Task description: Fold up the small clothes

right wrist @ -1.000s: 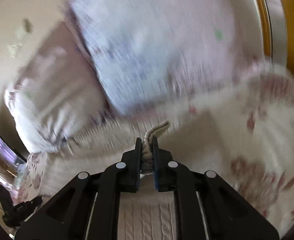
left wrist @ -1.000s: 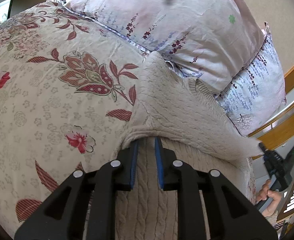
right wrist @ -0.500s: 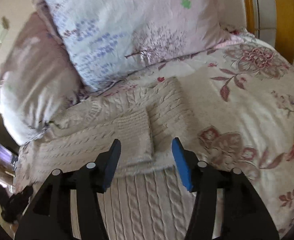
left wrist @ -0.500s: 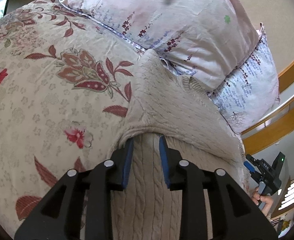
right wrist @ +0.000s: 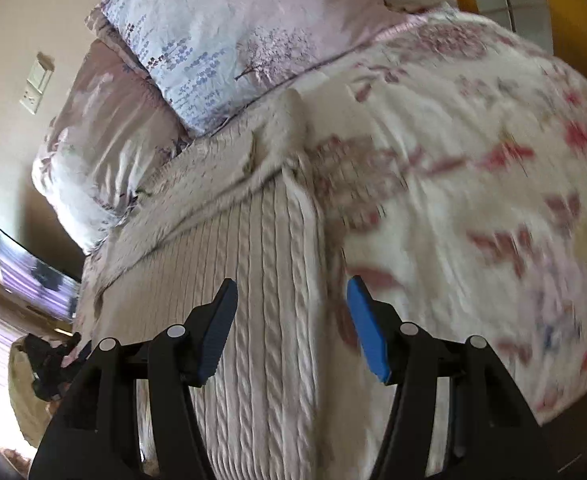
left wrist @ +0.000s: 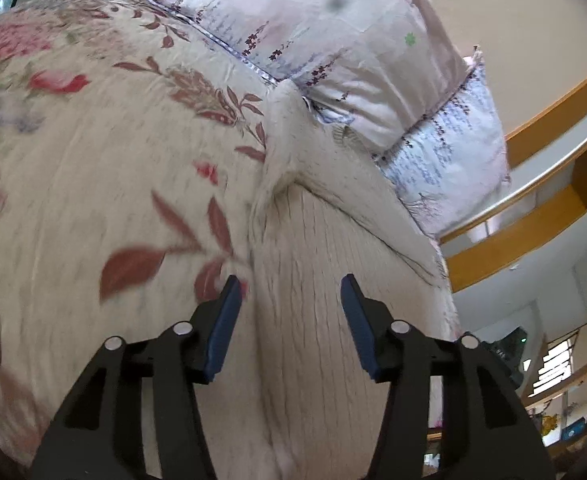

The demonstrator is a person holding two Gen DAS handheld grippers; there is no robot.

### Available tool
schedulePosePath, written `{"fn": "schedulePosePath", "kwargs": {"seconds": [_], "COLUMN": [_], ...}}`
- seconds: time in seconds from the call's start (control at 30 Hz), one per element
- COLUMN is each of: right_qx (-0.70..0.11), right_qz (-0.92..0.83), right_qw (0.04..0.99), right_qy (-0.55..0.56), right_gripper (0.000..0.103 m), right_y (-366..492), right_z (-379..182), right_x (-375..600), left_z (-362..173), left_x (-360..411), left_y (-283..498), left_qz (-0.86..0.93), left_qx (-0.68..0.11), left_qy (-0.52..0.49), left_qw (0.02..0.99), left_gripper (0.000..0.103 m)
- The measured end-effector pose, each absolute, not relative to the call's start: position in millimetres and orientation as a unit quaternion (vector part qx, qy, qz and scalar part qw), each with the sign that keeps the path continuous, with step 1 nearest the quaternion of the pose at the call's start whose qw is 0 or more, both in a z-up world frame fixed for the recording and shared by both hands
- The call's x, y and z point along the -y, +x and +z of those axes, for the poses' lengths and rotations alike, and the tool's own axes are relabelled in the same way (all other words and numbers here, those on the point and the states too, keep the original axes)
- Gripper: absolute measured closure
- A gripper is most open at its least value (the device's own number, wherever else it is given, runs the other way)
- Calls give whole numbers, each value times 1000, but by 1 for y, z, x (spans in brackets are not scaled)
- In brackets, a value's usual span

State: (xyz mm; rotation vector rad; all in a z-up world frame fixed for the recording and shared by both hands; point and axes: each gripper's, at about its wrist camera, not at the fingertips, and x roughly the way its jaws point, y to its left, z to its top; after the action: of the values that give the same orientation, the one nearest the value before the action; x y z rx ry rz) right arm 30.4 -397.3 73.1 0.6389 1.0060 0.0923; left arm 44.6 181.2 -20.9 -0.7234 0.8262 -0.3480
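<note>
Sweater (left wrist: 325,264), cream and cable-knit, lies flat on the floral bedspread (left wrist: 93,200), its far end reaching the two pillows. In the left wrist view we see the left gripper (left wrist: 289,316) spread wide above the near body of the knit, its blue-padded fingers (left wrist: 223,328) apart and clasping nothing; the left finger hangs over the sweater's left edge where it meets the bedspread. A sleeve is folded across the far part of the garment, forming a diagonal ridge that runs toward the right. Beyond it lie a pink floral pillow (left wrist: 333,28) and, to its right, a pale blue patterned pillow (left wrist: 453,148), with a wooden bed frame (left wrist: 533,232) curving at far right.

In the right wrist view we see the right gripper (right wrist: 293,320) equally wide and empty, hovering over the sweater's (right wrist: 253,280) right edge, with cable ribs running between the fingers (right wrist: 367,336). The bedspread (right wrist: 473,160) appears blurred at right. The left gripper (right wrist: 53,360) shows small at the near left.
</note>
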Motion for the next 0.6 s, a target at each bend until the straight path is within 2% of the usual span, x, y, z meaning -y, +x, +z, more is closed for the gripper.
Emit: {"fn": "schedulePosePath", "kwargs": {"seconds": [0.17, 0.23, 0.3, 0.37, 0.4, 0.43, 0.6], "right_qx": [-481, -484, -490, -489, -489, -491, -492], "right_qz": [56, 65, 80, 96, 111, 122, 179], "right_qw": [821, 816, 809, 803, 798, 793, 778], "right_qy": [302, 308, 316, 326, 334, 339, 348], "right_gripper": [45, 46, 55, 59, 66, 69, 74], "right_y": [1, -8, -14, -21, -24, -27, -41], "right_z": [66, 61, 56, 52, 51, 49, 44], "right_x": [395, 392, 391, 388, 386, 384, 367], "left_z": [-22, -23, -24, -26, -27, -30, -42], "left_x": [-182, -179, -175, -172, -171, -169, -160], "left_y": [16, 6, -3, -13, -17, -22, -41], "left_qz": [-193, -203, -212, -229, -236, -247, -283], "left_qx": [-382, -382, -384, -384, -383, -385, -398], "left_qy": [-362, -362, -363, -370, -375, -385, -407], "left_qw": [828, 826, 822, 814, 810, 802, 772], "left_gripper": [53, 57, 62, 65, 68, 68, 76]}}
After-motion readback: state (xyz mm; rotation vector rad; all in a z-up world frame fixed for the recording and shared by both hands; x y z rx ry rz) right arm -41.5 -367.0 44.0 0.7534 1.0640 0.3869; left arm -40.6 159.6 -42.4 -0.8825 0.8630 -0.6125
